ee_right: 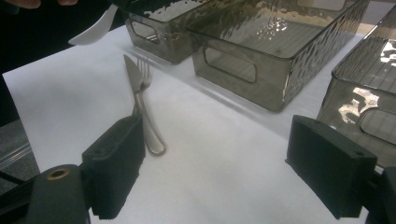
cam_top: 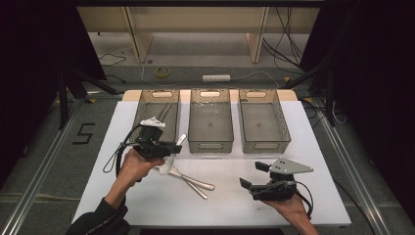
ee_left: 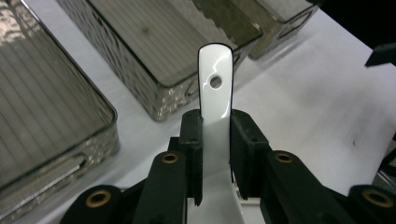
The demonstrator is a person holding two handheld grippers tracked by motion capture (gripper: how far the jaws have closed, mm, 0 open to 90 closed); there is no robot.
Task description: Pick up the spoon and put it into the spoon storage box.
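A white spoon (ee_left: pixel 215 88) with a hole in its handle is clamped between the pads of my left gripper (ee_left: pixel 216 126). In the high view my left gripper (cam_top: pixel 175 147) hovers at the front of the left bin, and the spoon (cam_top: pixel 165 167) hangs with its bowl toward me, off the table. A metal knife (ee_right: pixel 132 74) and fork (ee_right: pixel 144 70) lie crossed on the white table (cam_top: pixel 225 200), just right of the spoon. My right gripper (cam_top: pixel 253 175) rests low at the front right, its jaws wide apart with nothing between them.
Three smoky see-through bins stand in a row at the back: left (cam_top: pixel 143 110), middle (cam_top: pixel 210 145), right (cam_top: pixel 264 145). Something thin lies in the left bin. Beyond the table's far edge are floor cables and a roll of tape (cam_top: pixel 162 72).
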